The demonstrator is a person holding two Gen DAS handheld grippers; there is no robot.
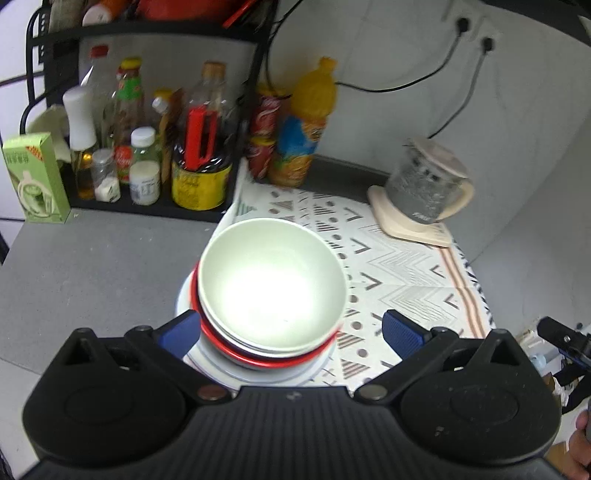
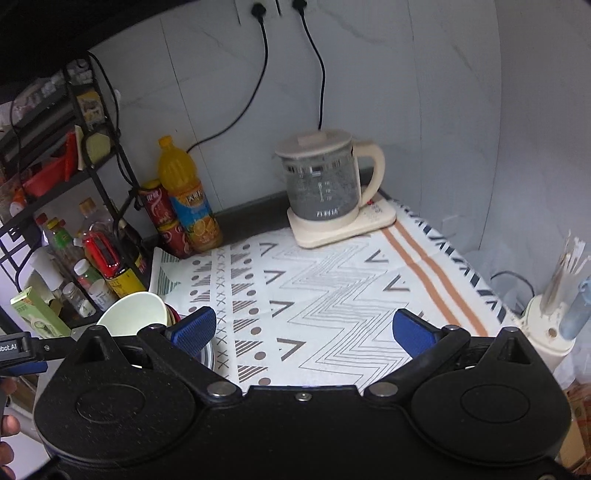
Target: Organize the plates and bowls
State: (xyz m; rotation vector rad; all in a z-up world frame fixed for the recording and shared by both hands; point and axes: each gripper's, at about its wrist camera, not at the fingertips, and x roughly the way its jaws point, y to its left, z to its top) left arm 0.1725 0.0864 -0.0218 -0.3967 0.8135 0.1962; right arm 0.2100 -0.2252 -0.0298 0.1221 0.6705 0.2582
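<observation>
At the far left of your tabletop [image 1: 92, 266], a green carton [image 1: 35, 179] stands in front of the black rack [image 1: 155, 35], whose lower shelf is crowded with bottles and jars, among them a dark bottle with a red handle [image 1: 199, 151]. Just right of the rack, two red cans [image 1: 264, 129] are stacked beside an orange juice bottle [image 1: 304, 125], both against the wall. Nearer to you, the stack of dishes sits at the left edge of the patterned cloth [image 1: 406, 266]: a pale green bowl [image 1: 271, 280] on top, tilted a little, nested over a red-rimmed bowl [image 1: 258, 360], which rests on a white plate [image 1: 266, 374] at the bottom. Your left claw [image 1: 291, 330] stands spread wide on either side of the stack's near part, its blue pads [image 1: 400, 332] clear of the dishes on the right side; on the left the pad is just beside the red rim, and you cannot tell whether it touches. Nothing is gripped. Further right, your right claw [image 2: 304, 330] is also wide open and empty, over bare cloth, with the bowl stack just to its left. At the far right corner, a glass kettle [image 2: 321, 181] with a cream handle sits on its cream base [image 2: 340, 225], its cord running up the wall.
</observation>
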